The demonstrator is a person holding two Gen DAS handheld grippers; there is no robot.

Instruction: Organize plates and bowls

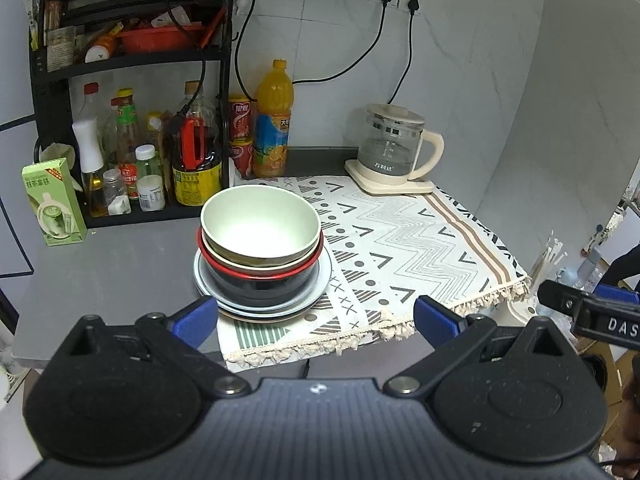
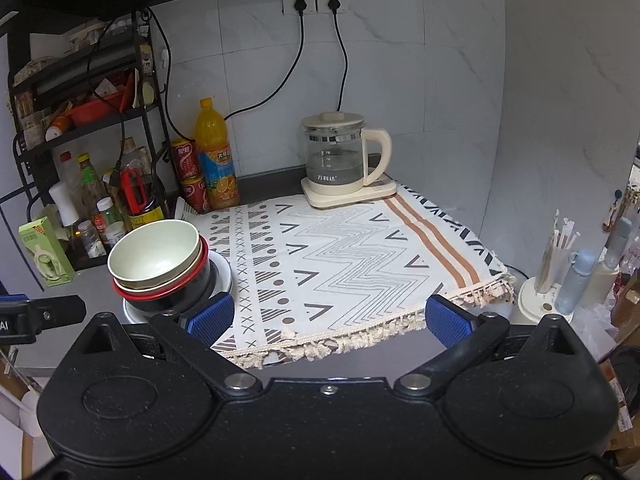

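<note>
A stack stands at the left edge of the patterned cloth (image 1: 400,236): a pale green bowl (image 1: 260,224) on top, a beige bowl under it, then a black bowl with a red rim (image 1: 260,280), all on pale blue plates (image 1: 320,284). The stack also shows in the right wrist view, with the green bowl (image 2: 154,252) and the plates (image 2: 222,272). My left gripper (image 1: 316,320) is open and empty, just in front of the stack. My right gripper (image 2: 330,316) is open and empty, over the cloth's (image 2: 340,248) front edge, right of the stack.
A black rack (image 1: 132,64) with bottles and jars stands at the back left. A green carton (image 1: 52,200), an orange juice bottle (image 1: 274,120), red cans and a glass kettle (image 1: 394,148) stand behind. A holder with sticks (image 2: 548,276) is off the counter's right end.
</note>
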